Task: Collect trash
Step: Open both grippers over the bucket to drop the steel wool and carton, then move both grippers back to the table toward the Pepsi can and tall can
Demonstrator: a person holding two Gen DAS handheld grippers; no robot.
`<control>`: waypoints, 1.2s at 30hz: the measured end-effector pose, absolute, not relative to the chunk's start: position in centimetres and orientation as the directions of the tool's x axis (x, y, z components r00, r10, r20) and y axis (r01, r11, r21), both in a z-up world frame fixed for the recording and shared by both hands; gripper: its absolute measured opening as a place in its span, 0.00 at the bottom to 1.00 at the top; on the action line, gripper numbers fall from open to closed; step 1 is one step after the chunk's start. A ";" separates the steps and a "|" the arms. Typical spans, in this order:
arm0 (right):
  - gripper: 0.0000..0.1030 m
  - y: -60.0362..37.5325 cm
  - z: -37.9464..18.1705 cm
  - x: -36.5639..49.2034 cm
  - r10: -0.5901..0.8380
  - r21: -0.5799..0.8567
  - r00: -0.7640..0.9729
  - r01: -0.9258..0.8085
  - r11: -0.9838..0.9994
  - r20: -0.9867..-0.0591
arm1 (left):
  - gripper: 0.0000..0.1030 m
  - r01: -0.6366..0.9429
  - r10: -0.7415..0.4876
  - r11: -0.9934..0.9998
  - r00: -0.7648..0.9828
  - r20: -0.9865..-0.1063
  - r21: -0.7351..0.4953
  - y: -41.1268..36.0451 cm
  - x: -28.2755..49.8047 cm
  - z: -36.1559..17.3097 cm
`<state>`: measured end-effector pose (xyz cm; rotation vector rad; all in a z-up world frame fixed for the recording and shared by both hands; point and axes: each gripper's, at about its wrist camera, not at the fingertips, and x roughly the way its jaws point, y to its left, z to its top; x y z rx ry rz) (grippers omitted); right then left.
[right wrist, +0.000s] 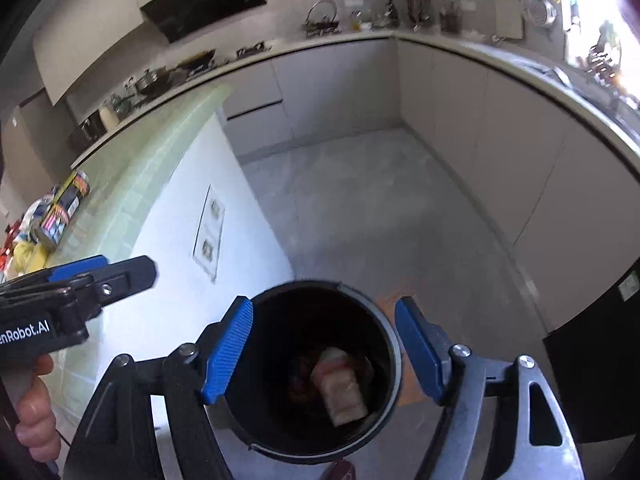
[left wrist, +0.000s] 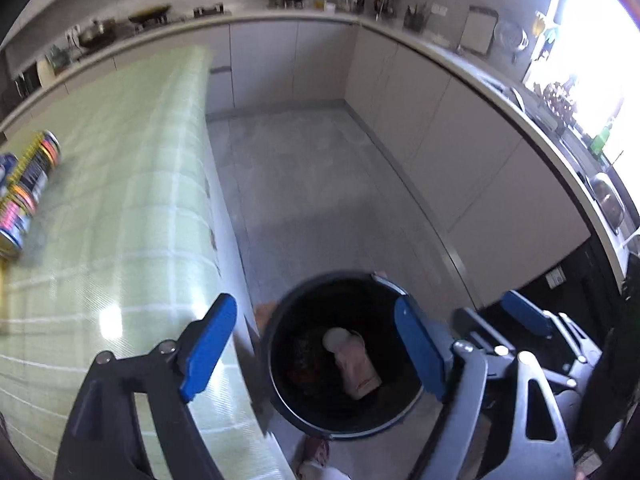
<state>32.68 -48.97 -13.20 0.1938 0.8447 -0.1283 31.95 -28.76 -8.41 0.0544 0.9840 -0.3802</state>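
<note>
A black round trash bin (left wrist: pixel 276 360) stands on the floor beside the table; it also shows in the right wrist view (right wrist: pixel 394 344). A crumpled pale pink wrapper (left wrist: pixel 356 364) lies inside it, also seen from the right wrist (right wrist: pixel 340 390). My left gripper (left wrist: pixel 316 354) is open and empty above the bin's left rim and the table edge. My right gripper (right wrist: pixel 326 350) is open and empty directly over the bin. Several drink cans (left wrist: pixel 30 184) lie on the green checked table (left wrist: pixel 120 208), far left; they also show in the right wrist view (right wrist: pixel 64 208).
Kitchen cabinets and a cluttered counter (left wrist: pixel 440 52) wrap the back and right. Grey tiled floor (left wrist: pixel 320 184) lies beyond the bin. The table's white side panel (right wrist: pixel 180 220) is left of the bin. Yellow and red items (right wrist: pixel 24 256) sit near the cans.
</note>
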 end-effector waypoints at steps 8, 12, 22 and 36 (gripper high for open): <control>0.78 -47.9 -8.4 31.5 -0.091 0.114 0.701 0.239 0.964 -0.707 | 0.80 0.353 -0.286 0.932 0.567 -0.773 -0.086 -26.7 29.8 -4.3; 0.78 -46.0 -6.4 31.1 -0.082 0.133 0.718 0.238 0.962 -0.691 | 0.80 0.337 -0.283 0.937 0.583 -0.761 -0.089 -25.4 29.8 -3.4; 0.81 -35.3 -3.5 30.9 -0.011 0.168 0.750 0.163 0.972 -0.662 | 0.80 0.243 -0.227 0.966 0.637 -0.737 -0.088 -14.7 28.9 -1.4; 0.82 -16.2 -1.5 32.2 0.083 0.148 0.784 0.012 0.989 -0.616 | 0.81 0.083 -0.120 0.993 0.691 -0.713 -0.087 3.4 28.4 -0.5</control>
